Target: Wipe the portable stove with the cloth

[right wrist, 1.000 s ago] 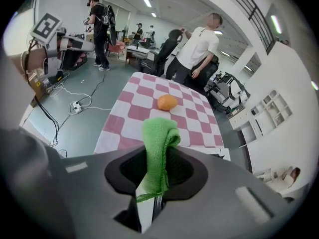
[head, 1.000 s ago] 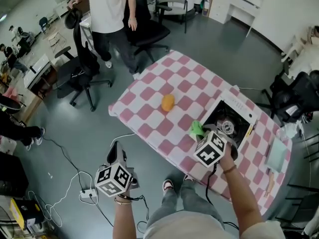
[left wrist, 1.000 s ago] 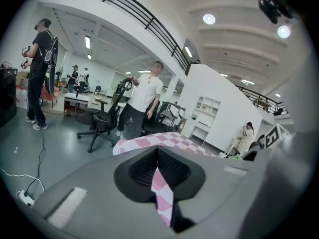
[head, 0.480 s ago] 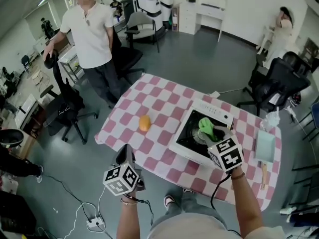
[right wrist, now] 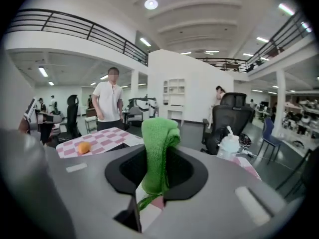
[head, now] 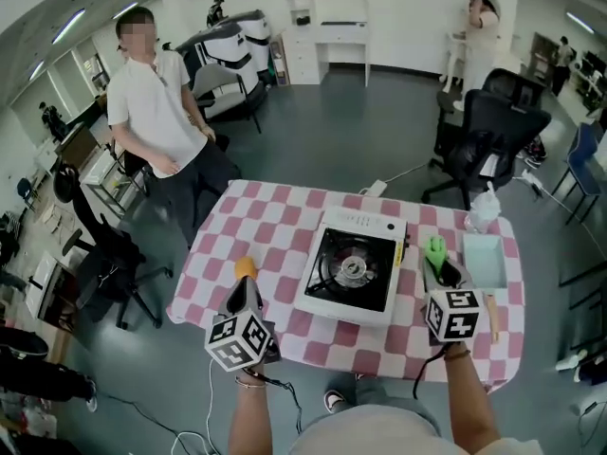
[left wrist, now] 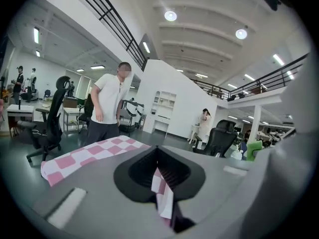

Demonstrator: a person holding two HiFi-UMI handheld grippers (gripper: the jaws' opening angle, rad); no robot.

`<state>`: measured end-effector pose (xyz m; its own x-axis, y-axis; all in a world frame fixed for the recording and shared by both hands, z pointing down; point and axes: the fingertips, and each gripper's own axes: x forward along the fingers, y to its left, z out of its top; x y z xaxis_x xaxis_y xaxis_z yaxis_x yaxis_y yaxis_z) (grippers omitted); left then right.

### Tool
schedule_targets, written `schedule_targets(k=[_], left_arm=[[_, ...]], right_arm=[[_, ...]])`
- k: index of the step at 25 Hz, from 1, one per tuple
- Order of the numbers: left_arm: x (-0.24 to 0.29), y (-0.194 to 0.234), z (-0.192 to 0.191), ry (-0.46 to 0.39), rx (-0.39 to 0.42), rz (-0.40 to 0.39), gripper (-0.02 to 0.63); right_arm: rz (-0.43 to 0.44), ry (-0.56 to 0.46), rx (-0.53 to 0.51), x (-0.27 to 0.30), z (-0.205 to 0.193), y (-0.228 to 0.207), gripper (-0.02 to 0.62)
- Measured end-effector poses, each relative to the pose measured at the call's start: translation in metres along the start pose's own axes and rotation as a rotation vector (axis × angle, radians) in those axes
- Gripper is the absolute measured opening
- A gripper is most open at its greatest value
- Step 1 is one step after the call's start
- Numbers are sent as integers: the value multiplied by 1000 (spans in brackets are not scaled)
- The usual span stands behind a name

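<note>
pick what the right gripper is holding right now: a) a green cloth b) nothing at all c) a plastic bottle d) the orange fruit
A: the right gripper view shows the green cloth pinched between the closed jaws of the right gripper, its top bunched up above them.

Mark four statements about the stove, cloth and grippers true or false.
1. The right gripper is shut on the green cloth. True.
2. The cloth lies on the stove. False: it is held to the right of the stove, clear of it.
3. An orange thing lies on the table left of the stove. True.
4. The left gripper grips the stove. False: it is at the table's near left edge, apart from the stove, holding nothing.
</note>
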<state>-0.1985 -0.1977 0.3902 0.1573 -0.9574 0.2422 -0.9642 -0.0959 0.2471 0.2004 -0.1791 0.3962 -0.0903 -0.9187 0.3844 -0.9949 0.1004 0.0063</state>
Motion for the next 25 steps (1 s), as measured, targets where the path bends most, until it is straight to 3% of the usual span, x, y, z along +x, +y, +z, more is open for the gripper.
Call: schedule_targets(k=[4,10,25], left_arm=[[13,-22,3,11,37,-37,1],[24,-43,-1,24,57,-69,0],[27,-55,-17,54,45,-72,0]], right_arm=[[-96,-21,76,-14,-17,-29,91],[-144,-32,97,-24,-26,-49,89],[-159,-64,111,-33,-17,-65,89]])
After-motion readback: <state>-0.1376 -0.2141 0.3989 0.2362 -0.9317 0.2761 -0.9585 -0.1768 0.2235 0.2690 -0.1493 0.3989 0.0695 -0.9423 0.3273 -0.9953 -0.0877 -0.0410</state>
